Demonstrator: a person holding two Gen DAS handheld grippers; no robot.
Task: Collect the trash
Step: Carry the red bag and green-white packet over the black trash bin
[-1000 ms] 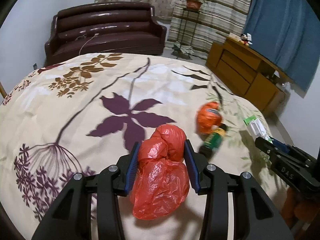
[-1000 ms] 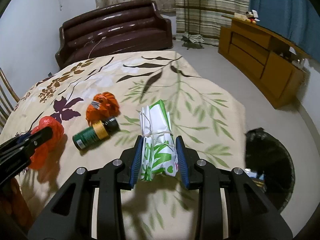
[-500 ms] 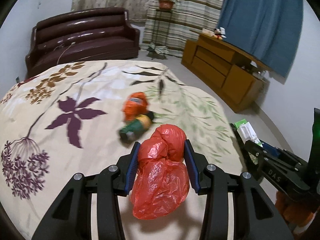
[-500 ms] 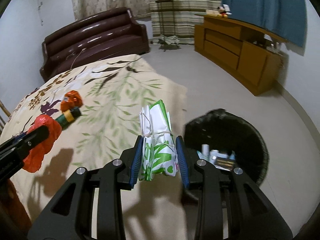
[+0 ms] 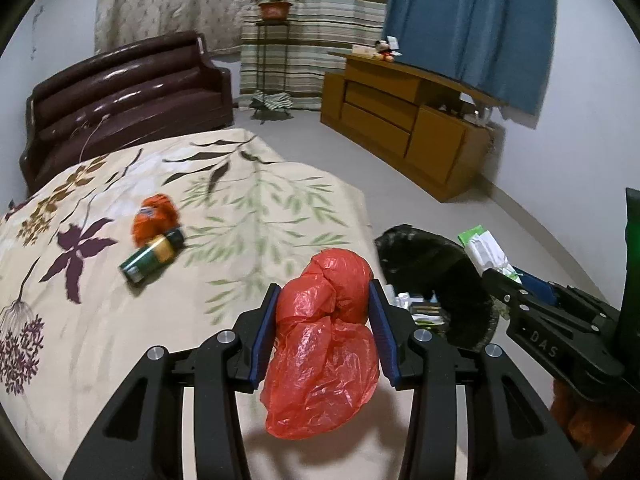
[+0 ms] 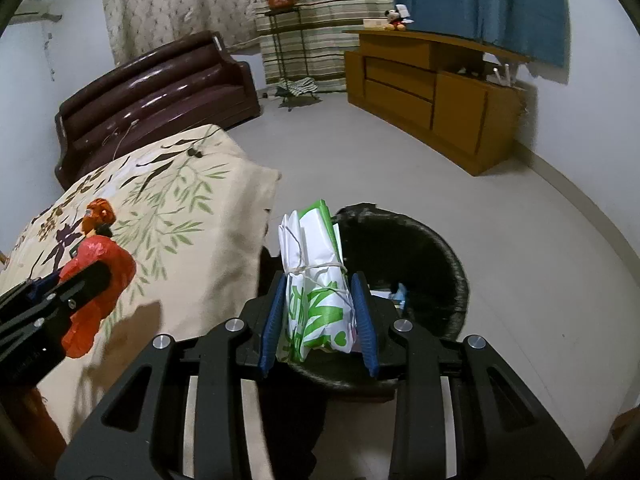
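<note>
Left tool [image 5: 324,300], lower centre: clamped on a crumpled red plastic bag [image 5: 324,344] above the bed [image 5: 248,216] edge. Right tool [image 6: 318,304], lower centre: clamped on a tied white-and-green packet [image 6: 316,280] over the black bin [image 6: 436,256]. On the bed, left of frame: orange wrapper [image 5: 154,216], green can [image 5: 152,256].

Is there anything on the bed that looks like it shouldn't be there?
Yes. A green bottle lies tipped on its side on the flowery bedspread, right next to a crumpled orange wrapper. That is rubbish left on a bed, while the black bin stands on the floor beside it.
</note>
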